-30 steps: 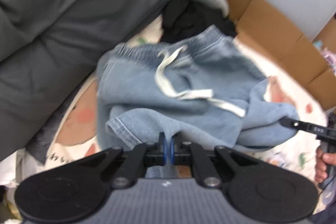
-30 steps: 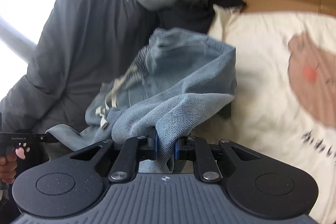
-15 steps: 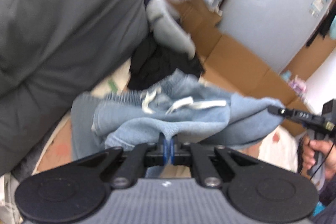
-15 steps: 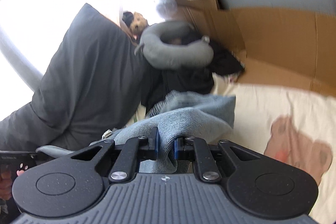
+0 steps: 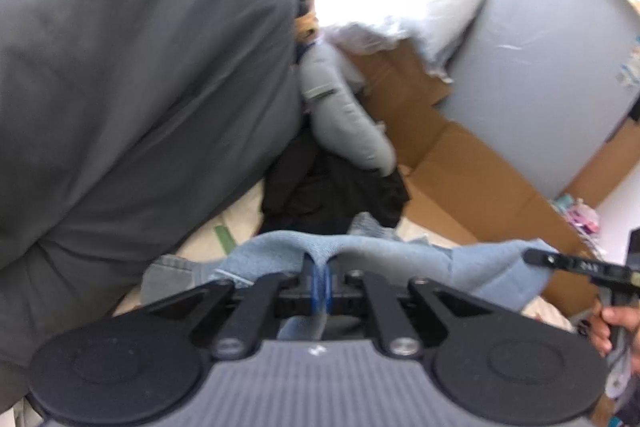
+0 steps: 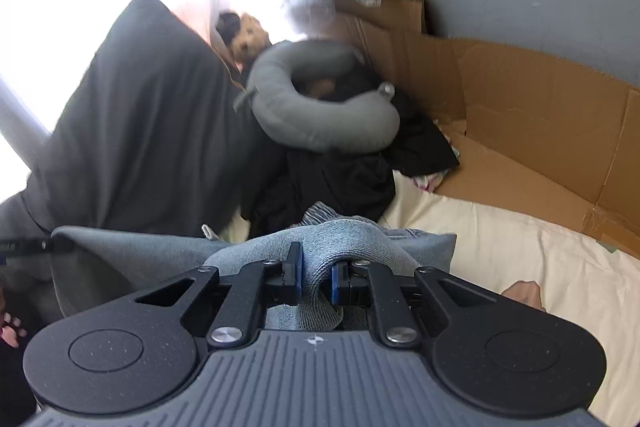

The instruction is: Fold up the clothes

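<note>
Light blue denim shorts (image 5: pixel 400 255) hang stretched between both grippers above the bed. My left gripper (image 5: pixel 319 277) is shut on a pinched fold of the fabric near one end. In the left wrist view the right gripper's finger (image 5: pixel 576 265) shows at the far right, held by a hand (image 5: pixel 616 323), with the cloth running to it. In the right wrist view my right gripper (image 6: pixel 316 277) is shut on a thick bunch of the shorts (image 6: pixel 328 231). The left gripper's tip (image 6: pixel 24 247) pokes in at the left edge there. Most of the garment hangs below, out of sight.
A large dark grey pillow (image 5: pixel 132 99) fills the left. A grey neck pillow (image 6: pixel 316 111) lies on black clothes (image 6: pixel 340 179). Flattened cardboard (image 6: pixel 532 131) lines the wall, with a grey cushion (image 5: pixel 548 67) behind. The cream bedsheet (image 6: pixel 500 247) lies to the right.
Both grippers have lifted the shorts off the bed and pulled them taut; the garment, lying crumpled with its drawstring showing a second ago, now hangs mostly below the views.
</note>
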A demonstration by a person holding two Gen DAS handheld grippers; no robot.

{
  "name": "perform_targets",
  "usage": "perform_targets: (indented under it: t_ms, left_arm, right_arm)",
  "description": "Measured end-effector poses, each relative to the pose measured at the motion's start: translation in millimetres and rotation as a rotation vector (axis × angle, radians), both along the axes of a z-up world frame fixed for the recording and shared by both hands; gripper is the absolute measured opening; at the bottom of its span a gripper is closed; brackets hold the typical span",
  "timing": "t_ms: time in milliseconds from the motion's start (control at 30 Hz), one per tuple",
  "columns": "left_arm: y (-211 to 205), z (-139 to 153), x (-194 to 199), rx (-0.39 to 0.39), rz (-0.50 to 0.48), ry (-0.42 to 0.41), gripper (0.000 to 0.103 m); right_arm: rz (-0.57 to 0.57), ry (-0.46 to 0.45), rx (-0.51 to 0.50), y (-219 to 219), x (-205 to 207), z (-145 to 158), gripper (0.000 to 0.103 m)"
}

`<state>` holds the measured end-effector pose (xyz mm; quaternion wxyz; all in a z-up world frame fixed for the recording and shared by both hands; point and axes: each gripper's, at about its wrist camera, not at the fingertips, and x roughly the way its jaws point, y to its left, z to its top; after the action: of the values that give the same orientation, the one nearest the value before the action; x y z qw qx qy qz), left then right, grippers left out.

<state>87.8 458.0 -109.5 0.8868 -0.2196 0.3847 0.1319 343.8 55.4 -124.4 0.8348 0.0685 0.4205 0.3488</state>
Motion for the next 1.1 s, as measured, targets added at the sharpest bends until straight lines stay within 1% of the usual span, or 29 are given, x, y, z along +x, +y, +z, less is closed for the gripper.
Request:
perform_targets:
  t_ms: [133,300,467,500,567,600,633,700,733,767,800,833,867,900,967,1100]
  left_arm:
    - [15,-27,22,0.013,0.001,0.053,0.004]
    - [30,-79,51,0.016,-0.004,0.140,0.004]
    - [35,-135,69,0.008,0.004,0.235,0.004]
    - [35,-144,72,0.009,0.005,0.251,0.004]
    - [35,-161,77,0.009,0.005,0.281,0.005]
    - [35,-166,79,0.009,0.003,0.290,0.006]
    - [36,-167,80,0.008,0.003,0.293,0.008]
    - [38,-163,80,0.002,0.006,0.293,0.009]
    - [39,-158,78,-0.009,0.007,0.289,0.010]
    - [40,-153,76,-0.012,0.008,0.283,0.013]
    - [40,-146,72,-0.008,0.007,0.276,0.023]
    - [39,-140,67,-0.003,0.007,0.271,0.039]
    - [37,-135,61,0.002,0.006,0.268,0.049]
    - [35,-129,54,0.008,0.006,0.264,0.063]
    - [31,-118,42,0.018,0.005,0.258,0.064]
    - [24,-96,16,0.040,0.004,0.245,0.064]
  right_arm:
    - [0.001,0.026,-0.043,15,12,-30,0.012]
    - [-0.003,0.069,-0.101,27,32,-73,0.012]
    - [-0.011,0.130,-0.173,35,48,-122,0.013]
    - [-0.016,0.143,-0.188,36,50,-132,0.013]
    - [-0.031,0.167,-0.225,39,51,-150,0.021]
    - [-0.040,0.182,-0.240,40,51,-157,0.023]
    - [-0.044,0.197,-0.246,40,50,-161,0.024]
    - [-0.039,0.206,-0.233,37,47,-162,0.028]
    - [-0.040,0.207,-0.227,34,45,-160,0.035]
    - [-0.041,0.209,-0.221,30,42,-158,0.042]
    - [-0.043,0.214,-0.210,25,40,-154,0.045]
    - [-0.044,0.218,-0.199,21,37,-150,0.048]
    - [-0.042,0.215,-0.191,17,33,-145,0.048]
    - [-0.043,0.202,-0.192,14,29,-140,0.048]
    - [-0.028,0.174,-0.198,11,20,-129,0.051]
    - [0.002,0.144,-0.204,3,2,-109,0.051]
